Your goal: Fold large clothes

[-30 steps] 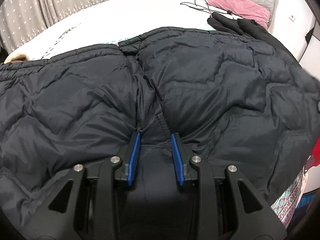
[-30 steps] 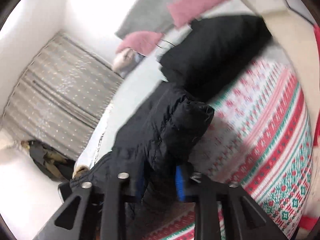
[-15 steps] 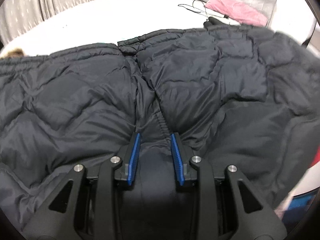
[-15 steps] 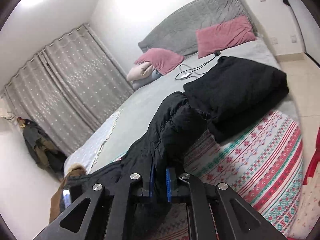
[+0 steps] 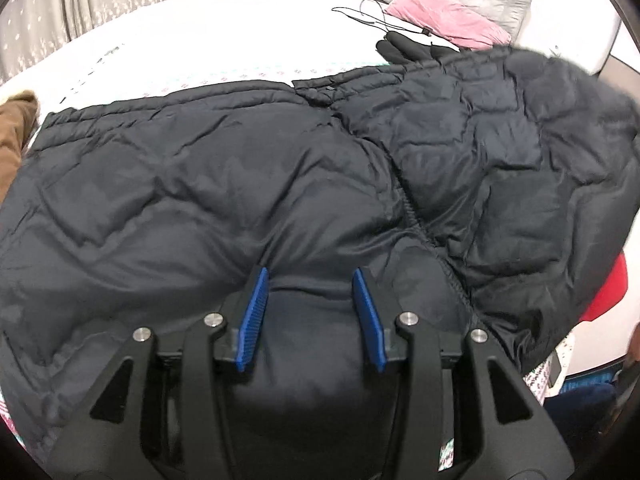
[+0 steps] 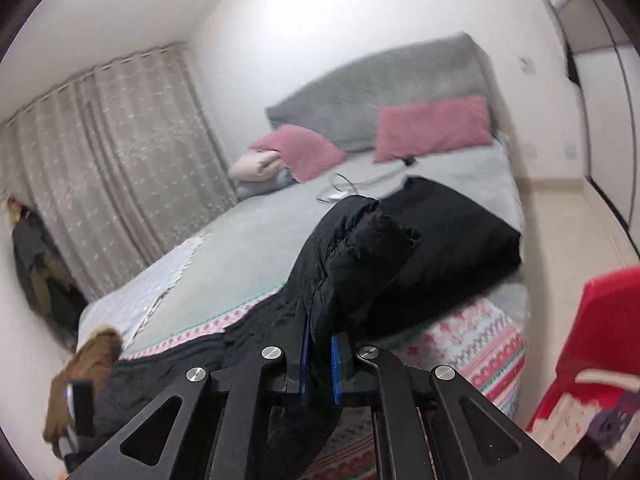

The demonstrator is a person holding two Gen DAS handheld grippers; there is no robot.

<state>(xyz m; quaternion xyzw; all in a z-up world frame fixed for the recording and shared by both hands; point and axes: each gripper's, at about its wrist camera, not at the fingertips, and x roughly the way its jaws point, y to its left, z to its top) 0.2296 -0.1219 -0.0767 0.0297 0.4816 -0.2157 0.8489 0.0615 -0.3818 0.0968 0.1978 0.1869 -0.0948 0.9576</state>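
Two sets of tongs are working a black quilted down jacket (image 5: 224, 184) on a bed. Right tongs (image 6: 319, 356) are pinching a bunched fold of the jacket (image 6: 352, 252) between blue pads pressed nearly together, lifting it above the mattress, apparently to carry that side over the body as a first fold. Left tongs (image 5: 310, 304) are standing partly spread, their jaws having just been opening, with a padded bulge of jacket sitting between the blue pads (image 5: 253, 318); whether those pads are pressing it is not clear, and the tongs seem to be steadying the near edge. Beyond them the jacket is lying spread wide across a patterned blanket (image 6: 492, 344), its zipper seam (image 5: 416, 216) running away to the right. Farther up the grey sheet (image 6: 240, 248) are lying a folded black garment (image 6: 452, 236), a cable (image 5: 376, 20) and two pink pillows (image 6: 432, 128) against a grey headboard (image 6: 384, 84). Curtains (image 6: 112, 160) are hanging to the left.
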